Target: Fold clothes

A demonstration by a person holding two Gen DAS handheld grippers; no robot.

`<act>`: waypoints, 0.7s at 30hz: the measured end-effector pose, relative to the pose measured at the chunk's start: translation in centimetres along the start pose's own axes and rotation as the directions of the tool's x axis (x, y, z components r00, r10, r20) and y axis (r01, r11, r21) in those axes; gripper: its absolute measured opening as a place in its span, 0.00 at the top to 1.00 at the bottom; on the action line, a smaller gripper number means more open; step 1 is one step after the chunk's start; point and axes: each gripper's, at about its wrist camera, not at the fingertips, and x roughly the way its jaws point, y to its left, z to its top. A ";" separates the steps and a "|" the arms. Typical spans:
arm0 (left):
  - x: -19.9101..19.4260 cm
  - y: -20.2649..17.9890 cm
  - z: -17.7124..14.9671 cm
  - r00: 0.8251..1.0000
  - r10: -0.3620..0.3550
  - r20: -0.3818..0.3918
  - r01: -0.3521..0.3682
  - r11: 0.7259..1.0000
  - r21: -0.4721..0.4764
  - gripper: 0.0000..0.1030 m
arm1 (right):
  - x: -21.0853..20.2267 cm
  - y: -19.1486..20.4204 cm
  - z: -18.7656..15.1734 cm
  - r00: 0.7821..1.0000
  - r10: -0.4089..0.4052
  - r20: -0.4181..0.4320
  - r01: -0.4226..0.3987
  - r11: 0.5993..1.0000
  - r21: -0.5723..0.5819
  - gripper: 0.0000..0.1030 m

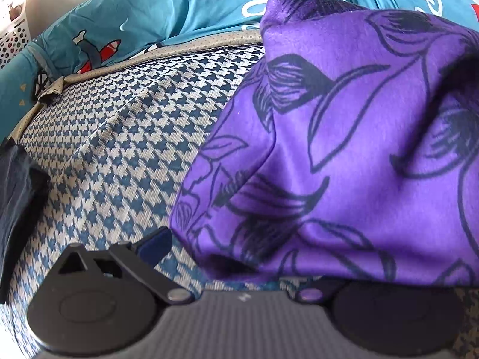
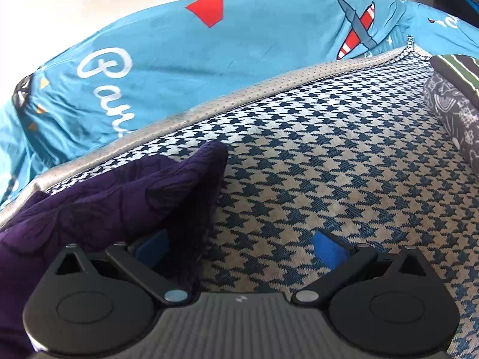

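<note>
1. Across the right half of my left wrist view lies the purple garment point(image 1: 344, 137), printed with dark flower outlines, bunched up on the houndstooth mat point(image 1: 119, 149).
2. My left gripper point(image 1: 239, 257) sits at the bottom edge of that frame. Its left blue pad point(image 1: 155, 243) shows bare over the mat; the right finger is buried under the purple cloth, so I cannot tell whether I am released or clenched there.
3. At the left edge of the same view a dark folded cloth point(image 1: 18, 197) rests on the mat, and a perforated white basket point(image 1: 12, 42) shows in the upper left corner.
4. Low in my right wrist view, my right gripper point(image 2: 239, 251) is spread wide, both blue pads point(image 2: 329, 249) well apart and grasping nothing.
5. Draped over my right gripper's left finger, the purple garment point(image 2: 113, 197) fills the lower left of that frame, looking darker in shadow.
6. Behind the mat point(image 2: 329, 164), a teal sheet point(image 2: 209, 59) with aeroplane prints spans the top.
7. Folded patterned clothes point(image 2: 449, 101) are stacked at the right edge.
</note>
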 end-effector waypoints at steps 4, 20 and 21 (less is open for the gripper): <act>0.6 -0.3 1.0 1.000 -0.004 0.004 0.004 1.000 0.005 0.00 | 1.5 0.9 -0.1 1.000 -0.010 -0.021 0.010 0.999 -0.034 0.00; 1.9 -0.5 2.4 0.999 -0.040 0.011 0.040 0.999 -0.004 0.00 | 1.7 5.9 0.3 0.871 0.492 -0.016 -0.491 0.871 0.016 0.00; 1.8 -0.3 2.2 0.999 -0.041 0.006 0.041 0.999 -0.006 0.00 | 1.6 6.3 0.3 0.863 0.506 -0.016 -0.506 0.863 0.015 0.00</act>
